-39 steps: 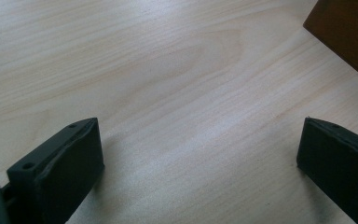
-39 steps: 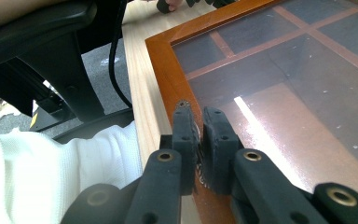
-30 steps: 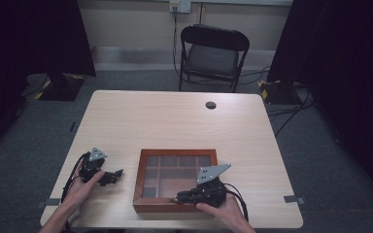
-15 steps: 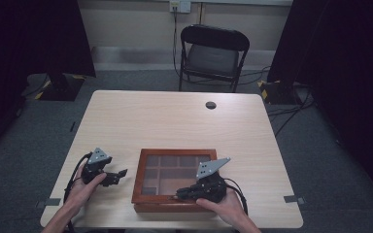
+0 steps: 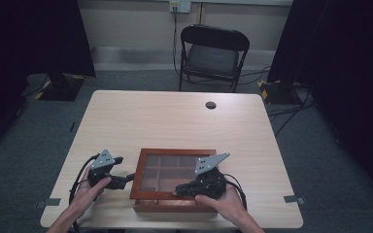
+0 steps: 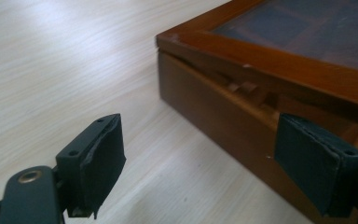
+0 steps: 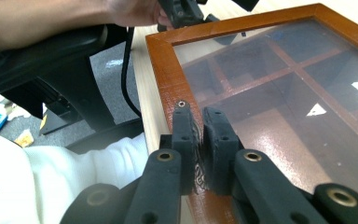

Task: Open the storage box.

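1. High view: no brand, label or legible writing shows on any object. A wooden box point(image 5: 173, 180) with a reddish-brown frame and a glass lid sits on the near part of a pale wood-grain table point(image 5: 175, 124), toward the person's edge. Dark compartments split by wooden dividers show through the glass. The left gripper point(image 5: 127, 177), held in the left hand point(image 5: 90, 187), lies just beside the box's left side. The right gripper point(image 5: 180, 189), in the right hand point(image 5: 221, 201), rests over the box's near edge. Each gripper carries a grey three-cornered plate. A black folding chair point(image 5: 212, 53) stands beyond the table, and a small dark round grommet point(image 5: 211, 105) sits near the table's far edge.

2. Left gripper view: the jaws are spread wide, their black padded faces well apart, with nothing between them. They point at the box's point(image 6: 279, 84) corner, one pad low over the bare table point(image 6: 65, 60), the other against the box's side. The lid sits slightly raised, a dark gap showing under its frame.

3. Right gripper view: the jaws are pressed together over the lid's near frame; whether they pinch its edge I cannot tell. The glossy glass point(image 7: 298, 107) reflects light. A white sleeve point(image 7: 51, 177) has part of a black print at the picture's edge, unreadable. The left hand point(image 7: 130, 11) shows beyond the box.
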{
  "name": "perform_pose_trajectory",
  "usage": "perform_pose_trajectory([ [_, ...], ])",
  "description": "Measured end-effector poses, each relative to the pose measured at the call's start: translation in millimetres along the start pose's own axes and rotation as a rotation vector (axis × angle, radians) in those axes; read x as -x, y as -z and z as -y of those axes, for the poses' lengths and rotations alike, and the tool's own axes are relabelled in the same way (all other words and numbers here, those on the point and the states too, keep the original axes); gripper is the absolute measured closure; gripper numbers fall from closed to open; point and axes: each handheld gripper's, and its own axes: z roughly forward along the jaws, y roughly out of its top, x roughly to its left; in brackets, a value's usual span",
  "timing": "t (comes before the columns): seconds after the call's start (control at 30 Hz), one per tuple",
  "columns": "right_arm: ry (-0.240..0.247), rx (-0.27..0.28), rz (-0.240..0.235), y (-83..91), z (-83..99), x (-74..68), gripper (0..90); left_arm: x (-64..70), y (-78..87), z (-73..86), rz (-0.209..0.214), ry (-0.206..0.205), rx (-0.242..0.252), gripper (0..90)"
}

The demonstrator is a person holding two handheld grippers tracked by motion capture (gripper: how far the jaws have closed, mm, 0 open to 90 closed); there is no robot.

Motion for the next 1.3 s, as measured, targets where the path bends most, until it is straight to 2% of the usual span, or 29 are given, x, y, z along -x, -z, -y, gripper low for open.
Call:
perform_pose_trajectory([
  [0.03,0.004,0.000,0.000,0.1,-1.3,-0.2,84.2,0.0,0.2,-0.6,0.007,-0.019,0.005,15.9],
  [0.17,0.001,-0.001,-0.002,1.2,-5.1,-0.1,84.3,3.2,0.9,-2.7,0.026,-0.016,0.030,15.8],
  [0.3,-0.003,-0.001,-0.006,4.2,-9.9,0.8,84.2,3.5,2.3,-4.0,0.018,-0.022,0.039,17.1],
  [0.37,-0.002,-0.001,-0.005,5.3,-12.0,1.1,84.3,4.6,2.4,-4.7,0.015,-0.002,0.048,17.2],
  [0.53,0.004,-0.002,-0.005,7.5,-16.1,1.5,84.3,5.3,3.5,-6.9,0.003,0.003,0.057,16.9],
  [0.67,0.002,-0.002,-0.010,9.6,-19.9,2.7,84.2,5.1,4.7,-8.8,-0.002,-0.009,0.069,17.5],
  [0.73,-0.005,-0.004,-0.013,11.0,-21.6,4.0,84.2,6.3,4.5,-9.6,0.002,-0.002,0.079,19.3],
  [0.8,-0.014,-0.008,-0.019,12.1,-23.4,5.2,84.1,8.1,4.0,-10.7,0.029,-0.027,0.080,17.6],
  [0.83,-0.017,-0.008,-0.020,12.5,-25.0,5.9,84.1,12.9,2.4,-12.7,0.046,-0.057,0.085,16.6],
  [1.07,-0.033,-0.008,-0.024,13.1,-25.1,7.5,83.7,19.3,-3.7,-16.9,0.064,-0.077,0.086,15.6],
  [1.1,-0.036,-0.003,-0.018,13.8,-24.2,8.1,78.5,19.1,-3.9,-16.9,0.063,-0.070,0.086,15.5],
  [1.13,-0.036,-0.003,-0.018,13.8,-24.2,8.1,78.5,18.9,-3.9,-16.8,0.059,-0.069,0.086,15.5],
  [1.3,-0.045,0.040,0.026,21.4,-21.3,8.8,56.4,18.4,-3.2,-17.7,0.059,-0.064,0.096,15.9],
])
